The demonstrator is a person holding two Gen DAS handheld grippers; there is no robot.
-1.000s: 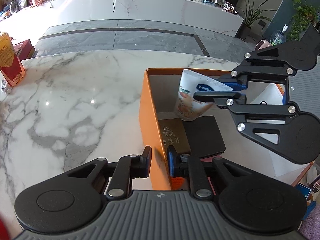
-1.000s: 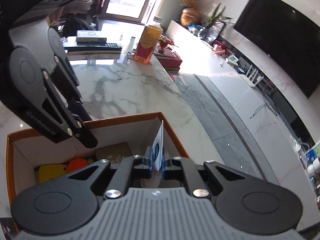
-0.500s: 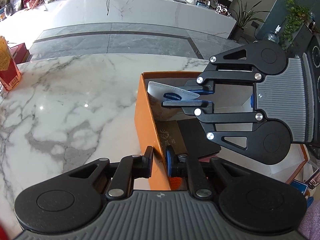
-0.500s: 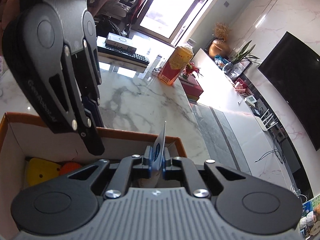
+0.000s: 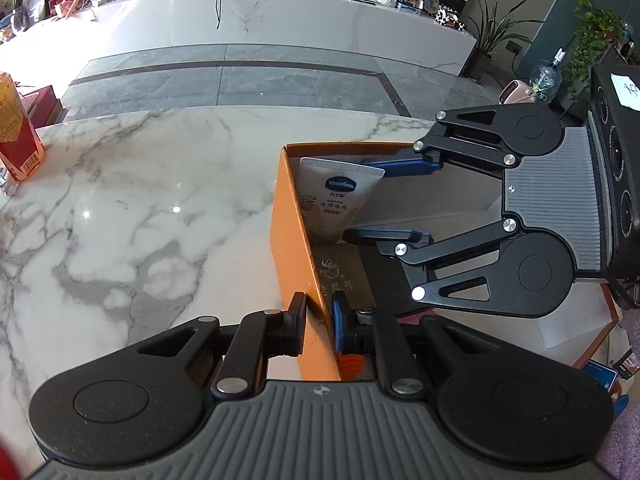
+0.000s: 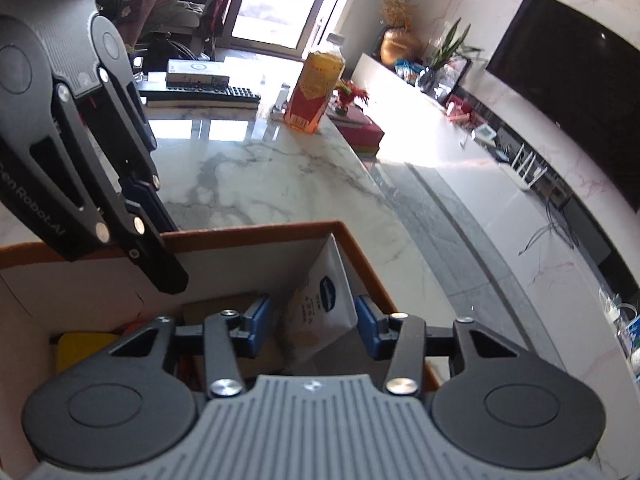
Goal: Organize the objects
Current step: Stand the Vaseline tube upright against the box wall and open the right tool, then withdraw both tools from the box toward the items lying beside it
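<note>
An orange cardboard box (image 5: 292, 248) stands on the marble table. My left gripper (image 5: 319, 312) is shut on the box's near side wall, one pad outside and one inside. A white Vaseline tube (image 5: 336, 200) leans upright in the box's far corner. My right gripper (image 5: 360, 200) reaches into the box from the right, and its jaws are opening. In the right wrist view the tube (image 6: 324, 304) stands between the blue pads (image 6: 256, 320) of the right gripper (image 6: 310, 320) without touching either. The left gripper (image 6: 164, 248) shows on the box rim (image 6: 248, 236).
A brown printed carton (image 5: 340, 276), a black flat item (image 5: 384, 276) and a yellow piece (image 6: 84, 348) lie in the box. A red and yellow drink bottle (image 6: 316, 92) stands at the table's far end near a keyboard (image 6: 200, 94). A black speaker (image 5: 616, 160) stands right.
The right gripper lowered the tube into the box's corner and spread its jaws off it. The tube now stands free against the wall. The left gripper kept its hold.
</note>
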